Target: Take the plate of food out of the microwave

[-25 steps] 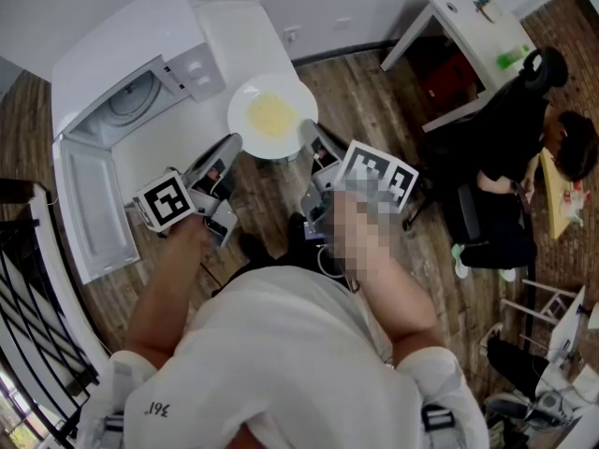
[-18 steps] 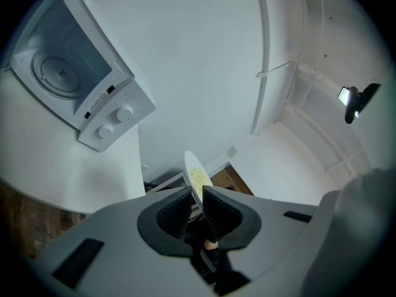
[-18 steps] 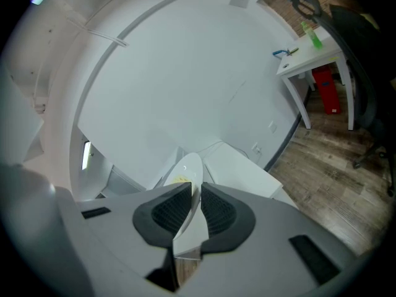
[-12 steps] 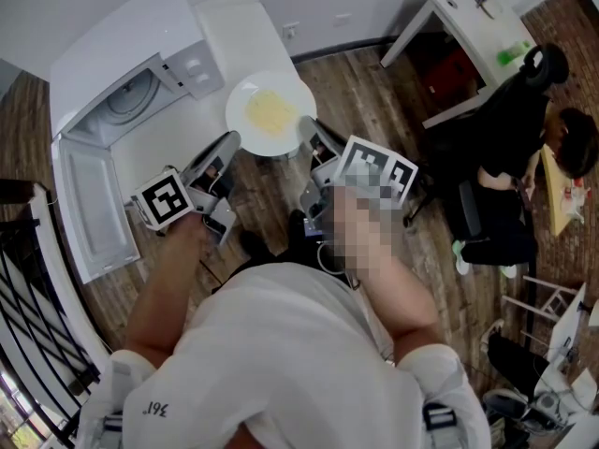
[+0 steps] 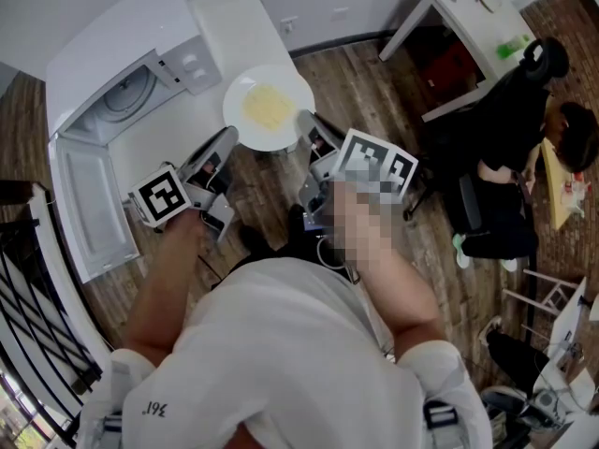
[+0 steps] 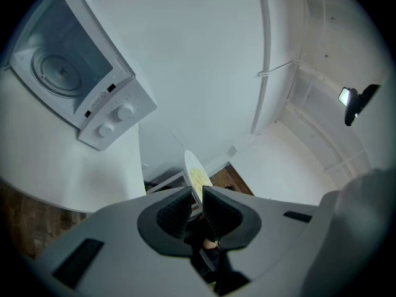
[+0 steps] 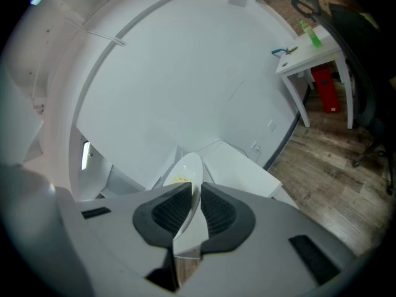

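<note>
Both are clamped on the white plate (image 5: pixel 296 90) of yellow food (image 5: pixel 268 108): left gripper (image 5: pixel 230 139) on its left rim, right gripper (image 5: pixel 306 121) on its right. It's over the counter (image 5: pixel 182 124) edge, near the open microwave (image 5: pixel 122 82).

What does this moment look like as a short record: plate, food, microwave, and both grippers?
plate: white, outside the microwave, gripped at its near rim from both sides
food: flat yellow patch at the plate's middle
microwave: white, door swung open, turntable showing
left gripper: shut on the plate's left rim
right gripper: shut on the plate's right rim
</note>
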Demonstrator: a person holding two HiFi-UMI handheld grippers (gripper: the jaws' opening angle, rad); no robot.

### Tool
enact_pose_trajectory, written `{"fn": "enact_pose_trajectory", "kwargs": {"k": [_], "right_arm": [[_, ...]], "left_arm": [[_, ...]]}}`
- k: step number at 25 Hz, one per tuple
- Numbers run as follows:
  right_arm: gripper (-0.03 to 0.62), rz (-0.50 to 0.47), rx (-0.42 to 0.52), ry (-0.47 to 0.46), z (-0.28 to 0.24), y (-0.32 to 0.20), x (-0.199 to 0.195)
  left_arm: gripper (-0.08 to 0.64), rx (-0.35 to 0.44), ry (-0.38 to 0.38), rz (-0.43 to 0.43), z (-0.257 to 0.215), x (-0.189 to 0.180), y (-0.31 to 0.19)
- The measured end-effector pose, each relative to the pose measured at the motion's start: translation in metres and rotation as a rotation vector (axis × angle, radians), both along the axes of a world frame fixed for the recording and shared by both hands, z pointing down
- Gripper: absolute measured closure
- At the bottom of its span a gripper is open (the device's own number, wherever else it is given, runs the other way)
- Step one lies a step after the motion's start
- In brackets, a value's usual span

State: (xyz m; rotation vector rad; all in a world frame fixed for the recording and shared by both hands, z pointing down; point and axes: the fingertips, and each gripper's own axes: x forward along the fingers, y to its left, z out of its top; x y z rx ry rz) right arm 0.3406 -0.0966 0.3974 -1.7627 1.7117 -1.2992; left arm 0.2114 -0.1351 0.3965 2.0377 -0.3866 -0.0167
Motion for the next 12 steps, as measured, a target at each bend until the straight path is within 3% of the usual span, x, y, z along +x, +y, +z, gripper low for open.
{"fn": "enact_pose_trajectory", "kwargs": {"k": [12], "right_arm": [[0.543,-0.01,0.012,0.004,0.0011,-0.0094,0.0011]], "left_arm": [[0.5,0.009,0.041,0.001,-0.0046,0.0044,-0.0056]]}}
